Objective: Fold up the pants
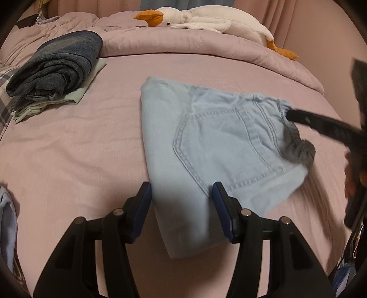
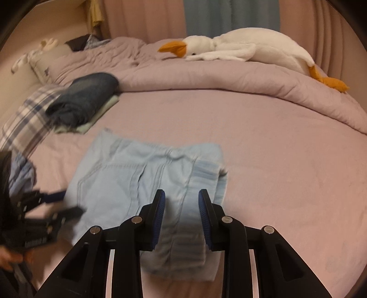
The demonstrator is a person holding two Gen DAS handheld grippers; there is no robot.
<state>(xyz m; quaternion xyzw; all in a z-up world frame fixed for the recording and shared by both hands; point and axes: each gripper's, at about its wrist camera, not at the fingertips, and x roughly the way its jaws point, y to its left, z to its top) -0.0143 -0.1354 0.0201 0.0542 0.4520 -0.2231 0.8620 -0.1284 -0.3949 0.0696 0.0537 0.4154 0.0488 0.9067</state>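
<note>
Light blue denim pants (image 1: 206,142) lie folded into a compact stack on the pink bed sheet (image 1: 80,149). My left gripper (image 1: 182,197) is open, its fingers astride the near edge of the stack. My right gripper (image 2: 181,206) is open over the elastic waistband end of the pants (image 2: 149,178). In the left wrist view the right gripper's finger (image 1: 298,115) shows at the waistband on the right. In the right wrist view the left gripper (image 2: 57,204) shows blurred at the stack's left edge.
A folded pile of dark jeans on a pale green garment (image 1: 57,66) sits at the back left. A white plush goose (image 1: 206,19) lies on the rolled pink duvet (image 1: 206,43) at the back. A plaid pillow (image 2: 25,119) is at the left, and another light garment (image 1: 6,217) at the near left.
</note>
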